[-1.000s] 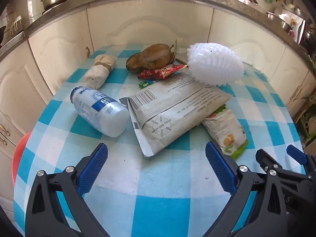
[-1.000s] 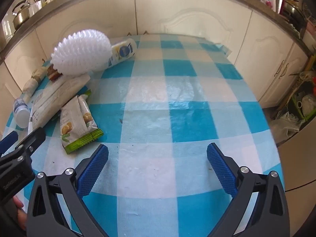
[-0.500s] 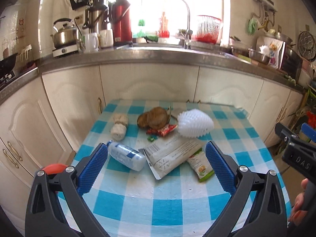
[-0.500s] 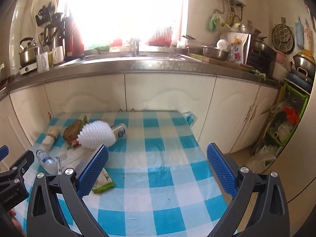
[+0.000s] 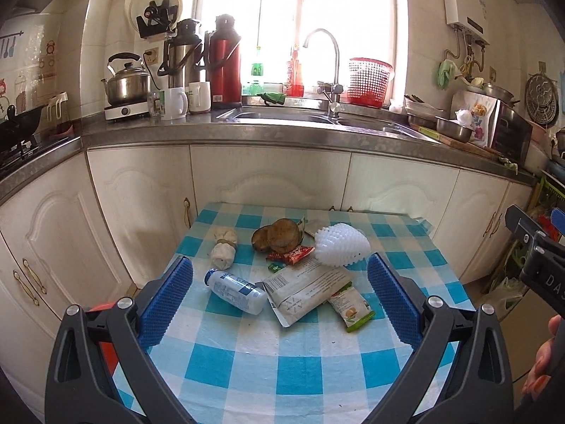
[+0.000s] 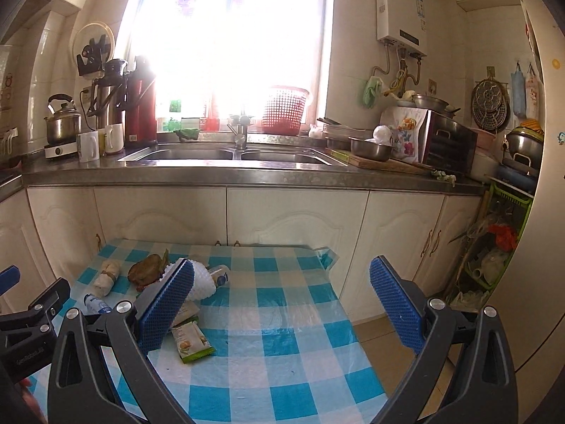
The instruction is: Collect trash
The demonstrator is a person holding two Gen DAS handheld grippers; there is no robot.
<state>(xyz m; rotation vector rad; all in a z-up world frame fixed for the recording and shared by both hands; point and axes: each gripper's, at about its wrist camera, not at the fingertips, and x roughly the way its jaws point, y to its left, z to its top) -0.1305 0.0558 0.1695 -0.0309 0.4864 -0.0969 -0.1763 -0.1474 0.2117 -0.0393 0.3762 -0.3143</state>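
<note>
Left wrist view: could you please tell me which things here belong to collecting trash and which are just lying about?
Belongs to the job:
white bottle
grey pouch
green snack wrapper
red wrapper
paper roll
white foam net
brown husks

Just lying about:
kettle
red flask
white mugs
red basket

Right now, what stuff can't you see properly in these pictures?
- Red object, left wrist view: mostly hidden behind the left tongs and the table edge; unclear what it is.
- White spiky ball, right wrist view: partly covered by the right tongs.
- Print on the grey packet: too small to read.
- Small bottle behind the ball: unseen in the left wrist view.
- Window: washed out by glare.
</note>
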